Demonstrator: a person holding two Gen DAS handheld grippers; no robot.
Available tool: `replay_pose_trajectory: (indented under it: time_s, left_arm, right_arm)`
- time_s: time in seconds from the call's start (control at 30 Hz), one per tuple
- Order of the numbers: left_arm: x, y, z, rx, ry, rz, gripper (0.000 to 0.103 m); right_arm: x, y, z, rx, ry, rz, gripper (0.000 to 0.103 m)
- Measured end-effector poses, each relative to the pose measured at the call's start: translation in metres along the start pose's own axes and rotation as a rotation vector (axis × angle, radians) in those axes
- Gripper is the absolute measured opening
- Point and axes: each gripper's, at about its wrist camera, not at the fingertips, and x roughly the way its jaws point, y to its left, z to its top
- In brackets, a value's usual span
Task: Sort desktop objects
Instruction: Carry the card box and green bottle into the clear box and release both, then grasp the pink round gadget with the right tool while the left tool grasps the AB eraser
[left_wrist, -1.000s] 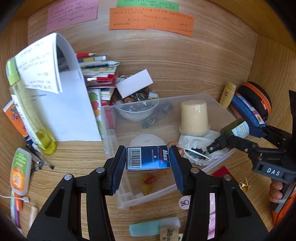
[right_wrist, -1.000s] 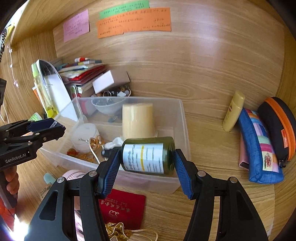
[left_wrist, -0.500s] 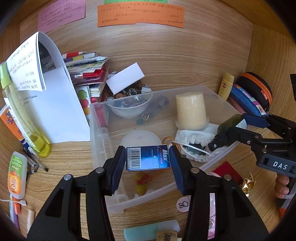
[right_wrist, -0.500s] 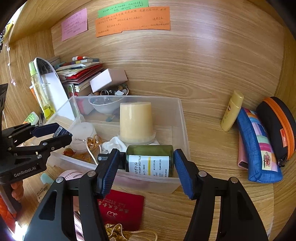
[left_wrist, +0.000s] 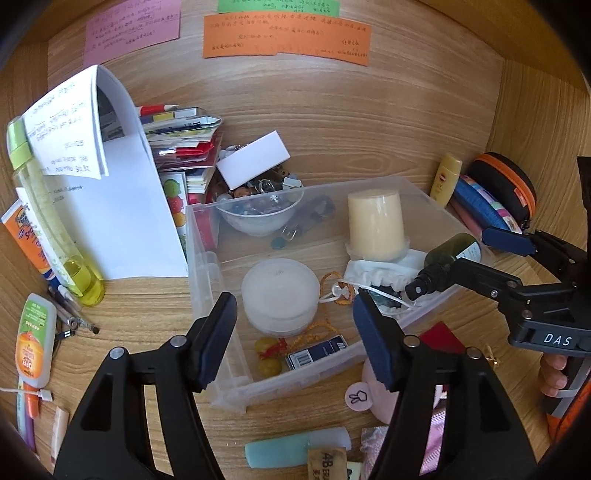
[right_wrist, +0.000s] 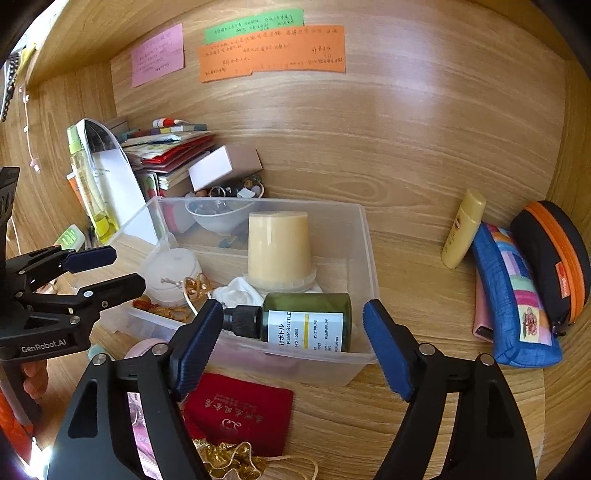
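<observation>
Left claw (left_wrist: 293, 321): black frame with dark blue pads, jaws opening, nothing pressed between them. Below the gap, on the floor of the clear plastic storage bin (left_wrist: 201, 254), lies the small dark blue staple box with a barcode label (left_wrist: 317, 353), flat, near the bin's front wall, beside two yellow beads on red cord (left_wrist: 269, 356). Just beyond stands a round frosted white lidded container (left_wrist: 280, 291).

Right claw (right_wrist: 293, 338): same build, jaws opening, pads clear of the dark green pump bottle with a white label (right_wrist: 306, 321). The bottle lies on its side inside the bin's near right corner, black neck pointing left, close to the left pad; whether the two touch cannot be told.

Behind the bottle, a cream-coloured inverted cup (right_wrist: 277, 248) stands upright on crumpled white tissue (right_wrist: 236, 291). A clear bowl of small trinkets (left_wrist: 258, 213) sits just behind the bin's rear wall.

Outside the bin, on the wooden bench (right_wrist: 406, 240): a red velvet pouch with gold print (right_wrist: 236, 415) in front; a yellow tube (right_wrist: 463, 229), a blue patchwork pencil case (right_wrist: 513, 291) and a black case with orange zip (right_wrist: 554, 258) to the right; a stack of books and papers (left_wrist: 177, 147) to the left rear.
</observation>
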Motion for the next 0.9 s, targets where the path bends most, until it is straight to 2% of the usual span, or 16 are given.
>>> replay_pose_trajectory:
  time_s: [0.03, 0.2, 0.4, 0.63, 0.9]
  left_arm:
    - [-0.003, 0.001, 0.000, -0.004, -0.003, 0.001, 0.066]
    - [-0.025, 0.005, -0.002, -0.010, -0.049, 0.037, 0.066]
    - [-0.045, 0.011, -0.011, -0.005, -0.060, 0.048, 0.073]
    - [-0.054, 0.018, -0.034, -0.017, -0.016, 0.039, 0.073]
    - [-0.048, 0.025, -0.052, -0.041, 0.026, 0.034, 0.073]
  right_arm:
    - [-0.002, 0.000, 0.000, 0.001, -0.005, -0.003, 0.083]
    - [-0.012, -0.005, 0.002, 0.027, -0.021, -0.051, 0.084]
    - [-0.031, -0.006, 0.001, 0.045, -0.043, -0.045, 0.085]
    - [-0.042, 0.009, -0.011, 0.007, -0.038, -0.029, 0.085]
    - [-0.035, 0.031, -0.028, -0.002, 0.021, 0.023, 0.085]
